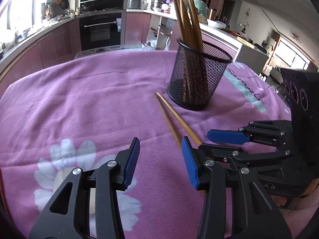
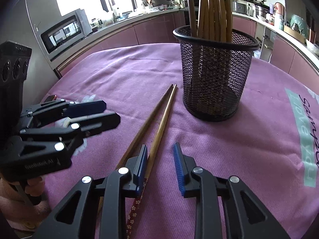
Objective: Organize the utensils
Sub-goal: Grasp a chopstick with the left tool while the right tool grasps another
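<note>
Two loose chopsticks lay side by side on the pink cloth over the surface, tips pointing toward the black mesh holder just beyond them, which already stood full of upright chopsticks. The right gripper sat low over their near ends, fingers partly parted; one stick ran between them against the left pad, not yet pinched, the other outside it. The left gripper hovered to the left, fingers moderately apart and empty. These sticks looked light, rigid and smooth, likely to roll or swivel, so a firm hold near the thick decorated end seemed best.
</note>
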Action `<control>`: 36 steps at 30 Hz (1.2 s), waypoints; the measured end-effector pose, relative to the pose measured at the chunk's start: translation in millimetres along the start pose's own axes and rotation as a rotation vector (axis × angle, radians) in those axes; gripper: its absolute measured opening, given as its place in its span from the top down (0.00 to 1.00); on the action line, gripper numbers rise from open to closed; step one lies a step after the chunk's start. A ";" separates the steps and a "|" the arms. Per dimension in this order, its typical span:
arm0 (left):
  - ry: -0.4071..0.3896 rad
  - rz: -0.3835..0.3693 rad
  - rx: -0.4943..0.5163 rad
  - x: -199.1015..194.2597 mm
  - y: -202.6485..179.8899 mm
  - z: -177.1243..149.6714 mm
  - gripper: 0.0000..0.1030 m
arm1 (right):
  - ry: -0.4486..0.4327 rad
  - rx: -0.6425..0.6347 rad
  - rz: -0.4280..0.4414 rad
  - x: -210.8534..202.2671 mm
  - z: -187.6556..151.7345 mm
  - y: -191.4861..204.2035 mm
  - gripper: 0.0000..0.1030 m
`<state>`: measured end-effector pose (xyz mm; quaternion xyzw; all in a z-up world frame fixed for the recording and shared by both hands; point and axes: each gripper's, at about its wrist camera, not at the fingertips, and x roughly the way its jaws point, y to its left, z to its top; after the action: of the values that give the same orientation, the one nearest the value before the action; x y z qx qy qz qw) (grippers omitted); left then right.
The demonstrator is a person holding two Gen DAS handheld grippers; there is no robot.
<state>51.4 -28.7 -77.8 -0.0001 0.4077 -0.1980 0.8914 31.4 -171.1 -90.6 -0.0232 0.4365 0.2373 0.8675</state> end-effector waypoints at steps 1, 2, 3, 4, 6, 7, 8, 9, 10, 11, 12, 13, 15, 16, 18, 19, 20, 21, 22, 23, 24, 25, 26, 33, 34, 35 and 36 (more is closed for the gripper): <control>0.006 -0.008 0.002 1.8 -0.8 -0.3 0.58 | 0.000 0.003 0.004 -0.2 -0.1 -0.9 0.77; 0.012 -0.013 0.003 3.7 -1.4 -1.0 0.58 | 0.000 0.004 0.007 -0.7 0.0 -1.8 0.77; 0.016 -0.015 0.006 5.1 -2.0 -1.8 0.58 | 0.001 0.007 0.011 -1.0 0.3 -2.8 0.78; 0.022 -0.018 0.012 6.7 -3.5 -2.4 0.58 | 0.001 0.009 0.014 -1.0 0.6 -3.4 0.78; 0.029 -0.023 0.019 8.5 -5.6 -3.7 0.58 | 0.001 0.021 0.026 -1.6 0.6 -6.6 0.78; 0.034 -0.027 0.025 9.6 -7.2 -4.2 0.58 | 0.002 0.025 0.030 -1.6 0.7 -7.7 0.78; 0.038 -0.028 0.030 10.5 -8.5 -4.7 0.58 | 0.001 0.029 0.033 -2.0 0.7 -9.0 0.78; 0.043 -0.029 0.035 11.6 -9.5 -5.1 0.59 | 0.001 0.031 0.036 -2.1 0.7 -9.9 0.78; 0.047 -0.028 0.037 12.5 -10.3 -5.6 0.59 | 0.001 0.033 0.038 -2.1 0.7 -10.7 0.79; 0.052 -0.027 0.042 13.7 -11.2 -6.1 0.60 | 0.001 0.034 0.038 -2.8 0.3 -10.4 0.79; 0.057 -0.022 0.046 15.2 -12.3 -6.5 0.60 | 0.000 0.035 0.039 -3.0 0.3 -10.9 0.79; 0.060 -0.017 0.051 15.8 -13.0 -7.1 0.60 | 0.000 0.036 0.039 -3.1 0.0 -11.0 0.80; 0.061 -0.008 0.058 15.7 -13.6 -7.8 0.62 | 0.000 0.038 0.041 -3.4 -0.1 -12.0 0.80; 0.062 -0.010 0.057 15.7 -13.4 -7.8 0.63 | 0.000 0.039 0.042 -3.8 -0.1 -13.0 0.80; 0.064 -0.023 0.054 16.0 -14.1 -7.0 0.71 | 0.001 0.039 0.043 -4.1 -0.4 -13.2 0.80; 0.063 -0.021 0.054 16.1 -14.7 -6.7 0.72 | 0.001 0.038 0.041 -3.9 -0.4 -12.9 0.80; 0.063 -0.018 0.055 16.2 -14.9 -6.5 0.74 | 0.001 0.034 0.036 -3.8 0.3 -12.5 0.80; 0.065 -0.017 0.053 16.7 -14.9 -5.8 0.75 | 0.001 0.030 0.031 -3.1 1.9 -11.9 0.80; 0.065 -0.015 0.049 17.2 -14.6 -5.4 0.75 | 0.000 0.026 0.026 -2.7 2.5 -11.2 0.80; 0.066 -0.015 0.047 17.6 -14.5 -5.6 0.75 | -0.001 0.020 0.018 -2.1 3.7 -10.6 0.80; 0.067 -0.013 0.046 18.2 -14.2 -5.3 0.73 | -0.002 0.016 0.012 -1.5 4.7 -10.2 0.80; 0.067 -0.007 0.046 18.9 -14.0 -4.8 0.73 | -0.003 0.013 0.008 -0.9 6.2 -10.0 0.80; 0.069 -0.005 0.045 19.9 -13.6 -3.8 0.72 | -0.004 0.010 0.002 0.2 7.7 -9.9 0.80; 0.077 -0.001 0.025 31.1 -7.5 8.6 0.76 | -0.007 0.001 -0.013 8.6 18.2 -10.5 0.80; 0.078 -0.002 0.023 32.4 -6.9 9.9 0.76 | -0.007 -0.001 -0.016 10.2 20.1 -10.0 0.81; 0.080 -0.001 0.023 33.9 -6.5 11.6 0.76 | -0.007 -0.001 -0.018 11.5 21.2 -10.5 0.81; 0.080 0.002 0.023 35.3 -6.4 13.1 0.77 | -0.008 -0.002 -0.022 13.0 22.7 -10.7 0.81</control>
<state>79.4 -49.2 -93.7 0.0185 0.4407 -0.2018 0.8745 59.6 -169.8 -88.4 -0.0279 0.4325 0.2282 0.8718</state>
